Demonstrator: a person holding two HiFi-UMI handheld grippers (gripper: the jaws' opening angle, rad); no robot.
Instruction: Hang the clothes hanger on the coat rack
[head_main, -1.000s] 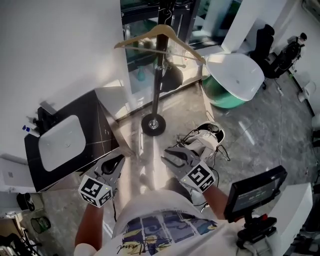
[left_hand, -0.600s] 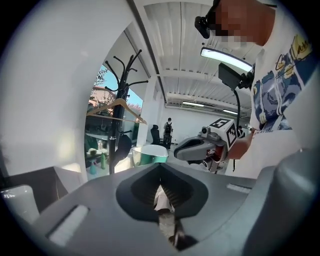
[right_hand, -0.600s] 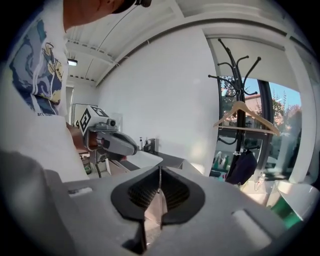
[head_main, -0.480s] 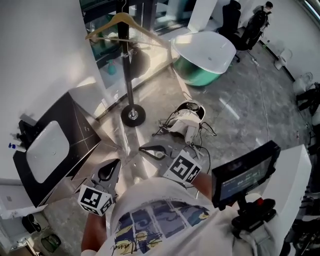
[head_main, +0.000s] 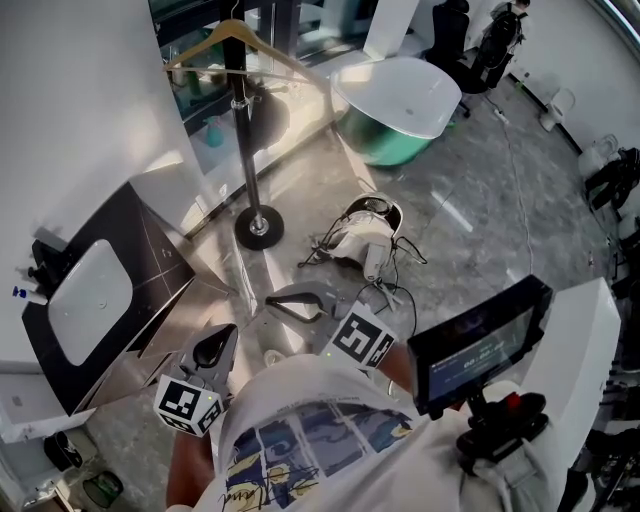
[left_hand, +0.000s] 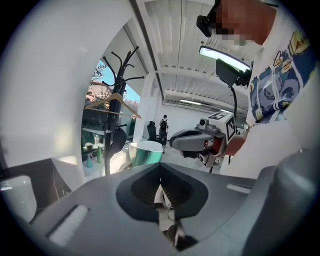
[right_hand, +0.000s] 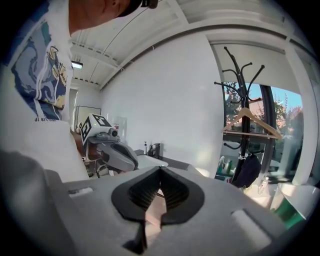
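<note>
We hold both tools low in front of us, well apart from the wooden clothes hanger (head_main: 232, 45), which hangs on the black coat rack (head_main: 244, 150) by the window at the far side of the floor. The left gripper (head_main: 214, 346) is clenched on nothing, its jaws pressed together and pointing toward the rack's round base. The right gripper (head_main: 275, 301) is likewise closed and empty, with bare floor between it and the rack. Little writing can be read: each gripper's cube carries black-and-white square markers, the script along the hem of our printed shirt (head_main: 300, 450) is too blurred to make out, and the lines on the small screen (head_main: 475, 345) mounted at our chest are too small to read. The head view alone takes in the floor: a white headset (head_main: 365, 232) lying in a tangle of cables near the right gripper, a white bathtub (head_main: 400, 95) with a green underside beyond it, and a white basin (head_main: 88, 300) set in a dark counter to the left. The left gripper view shows what the head view cuts off, the rack's branching hooks above the hanger, and a person (left_hand: 163, 126) standing far back in the hall. The right gripper view shows the hanger level against the window, a dark bag (right_hand: 246, 172) hanging on the pole below it, and bottles on the counter against the white wall.
</note>
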